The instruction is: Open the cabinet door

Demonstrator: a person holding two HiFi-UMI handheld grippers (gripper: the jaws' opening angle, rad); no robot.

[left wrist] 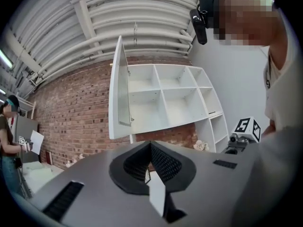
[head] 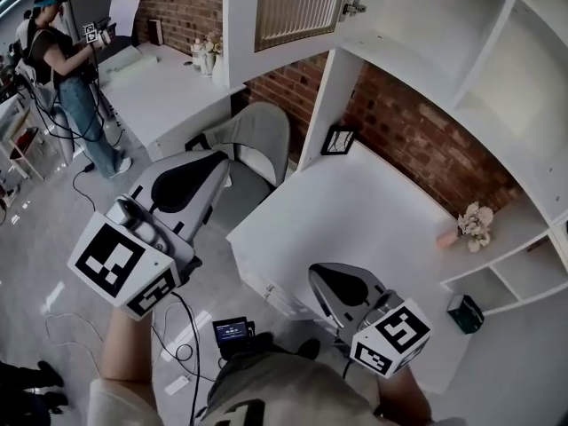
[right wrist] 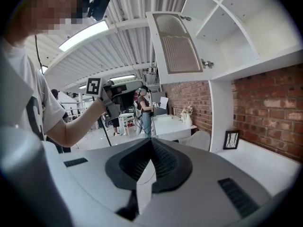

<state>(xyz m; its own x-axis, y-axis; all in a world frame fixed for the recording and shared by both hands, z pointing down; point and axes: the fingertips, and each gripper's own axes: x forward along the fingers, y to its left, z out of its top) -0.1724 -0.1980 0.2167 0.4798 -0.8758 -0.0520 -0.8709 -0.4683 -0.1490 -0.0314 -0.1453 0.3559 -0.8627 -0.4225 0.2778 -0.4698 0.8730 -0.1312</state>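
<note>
Cabinet door (head: 300, 5) hangs swung wide open, high above the white bench (head: 355, 211). Left tool (left wrist: 150, 144) is clenched on nothing; right tool (right wrist: 151, 141) likewise closed and empty, both well below the door, touching nothing.

Cabinet door (head: 300, 7): the head view's top edge is cutting off its upper part. Shelving (head: 524, 264) is running out past the right edge. Framed picture (head: 338, 140) is showing too small to tell its content; same for the dark box (head: 464, 312) on a low shelf. In the left gripper view, the person's sleeve (left wrist: 284, 141) is hiding most of the right gripper (left wrist: 236, 141).
</note>
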